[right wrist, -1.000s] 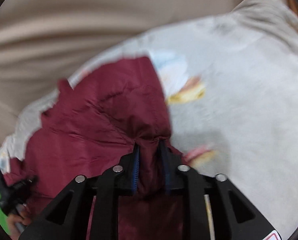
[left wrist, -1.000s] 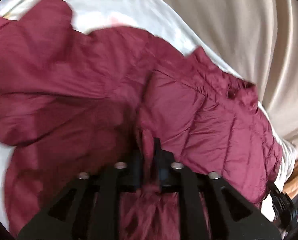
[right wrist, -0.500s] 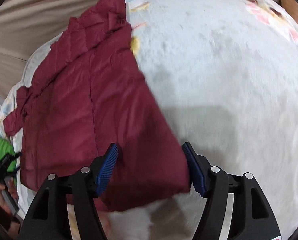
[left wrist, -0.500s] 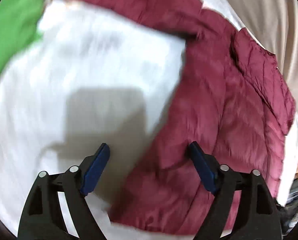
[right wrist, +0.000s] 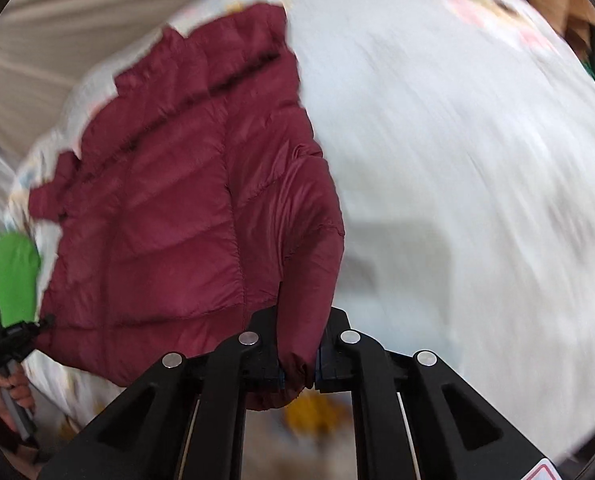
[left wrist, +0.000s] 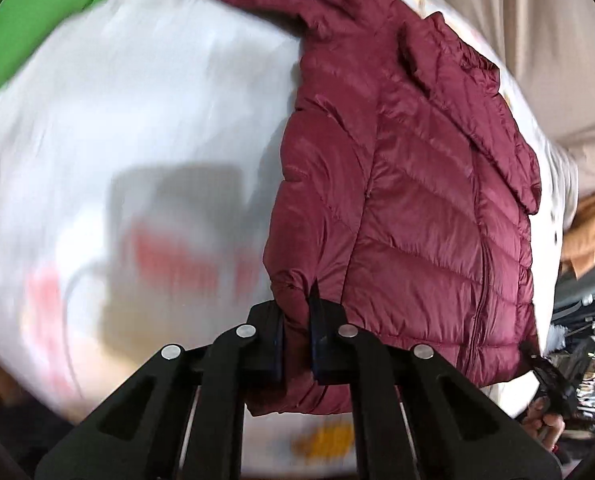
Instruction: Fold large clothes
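A maroon quilted puffer jacket [left wrist: 417, 184] lies on a white patterned bedsheet [left wrist: 137, 120]. My left gripper [left wrist: 297, 328] is shut on the jacket's near bottom corner. In the right wrist view the jacket [right wrist: 169, 216] lies to the left, and my right gripper [right wrist: 297, 360] is shut on a sleeve cuff [right wrist: 297, 344] at the jacket's near right edge. The other gripper shows at the edge of each view: the right one in the left wrist view [left wrist: 553, 384], the left one in the right wrist view [right wrist: 5, 340].
A green cloth [left wrist: 29, 12] lies at the far left of the bed; it also shows in the right wrist view [right wrist: 9, 276]. A beige curtain [left wrist: 537, 20] hangs behind the bed. Brown fabric [left wrist: 589, 232] and clutter lie at the right.
Both grippers let go of the jacket, opened wide, moved to its near edge and have shut again, the left on the bottom corner and the right on the sleeve cuff.
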The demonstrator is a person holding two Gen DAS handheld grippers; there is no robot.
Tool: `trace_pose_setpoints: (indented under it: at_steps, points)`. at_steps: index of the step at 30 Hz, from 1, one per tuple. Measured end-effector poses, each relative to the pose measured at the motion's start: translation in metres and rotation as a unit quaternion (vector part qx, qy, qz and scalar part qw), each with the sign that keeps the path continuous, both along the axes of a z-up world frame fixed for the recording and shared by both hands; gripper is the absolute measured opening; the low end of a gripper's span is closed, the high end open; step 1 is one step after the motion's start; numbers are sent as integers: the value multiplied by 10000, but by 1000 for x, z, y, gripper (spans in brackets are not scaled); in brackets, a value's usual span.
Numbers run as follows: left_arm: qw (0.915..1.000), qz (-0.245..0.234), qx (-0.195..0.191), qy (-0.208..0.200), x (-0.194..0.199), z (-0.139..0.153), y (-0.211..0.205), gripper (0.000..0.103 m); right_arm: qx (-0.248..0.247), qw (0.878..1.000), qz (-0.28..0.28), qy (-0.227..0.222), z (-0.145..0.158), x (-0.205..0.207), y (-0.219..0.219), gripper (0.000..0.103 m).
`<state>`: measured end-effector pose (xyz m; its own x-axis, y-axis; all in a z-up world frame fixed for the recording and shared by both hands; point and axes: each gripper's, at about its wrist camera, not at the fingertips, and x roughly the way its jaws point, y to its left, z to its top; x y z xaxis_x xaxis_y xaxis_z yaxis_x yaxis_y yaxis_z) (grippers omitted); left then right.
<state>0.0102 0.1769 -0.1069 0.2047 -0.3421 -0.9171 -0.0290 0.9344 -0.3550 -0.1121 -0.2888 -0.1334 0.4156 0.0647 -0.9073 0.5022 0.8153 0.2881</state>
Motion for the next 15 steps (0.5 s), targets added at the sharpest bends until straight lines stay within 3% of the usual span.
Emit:
trace_pose_setpoints:
  at_steps: [2, 5, 8, 9, 11, 13, 15]
  points:
    - [9999, 51, 89, 98, -26, 2, 2, 11, 46, 9992, 42, 393, -10, -27, 4, 13]
    - [9990, 322, 136, -264, -35, 36, 2, 16, 32, 9977, -32, 677, -3, -50, 6, 25]
    - [9920, 326, 105, -1213, 4, 91, -22, 29, -231, 9987, -449, 18, 39, -34, -13, 33]
    - [9870, 203, 30, -1592, 21, 110, -35, 35, -338, 9966, -645, -393, 57, -22, -24, 37]
    - [9784, -95, -234, -2050, 44, 127, -62, 36, -428, 9897, -872, -1051, 81, 8, -40, 37]
    - [9725, -371, -338, -2274, 82, 124, -103, 36, -428, 9871, -785, -1327, 86, 43, -48, 28]
    - [9722, -695, -435, -2192, 118, 106, -145, 36, -494, 9841, -615, -1593, 85, 89, -52, 10]
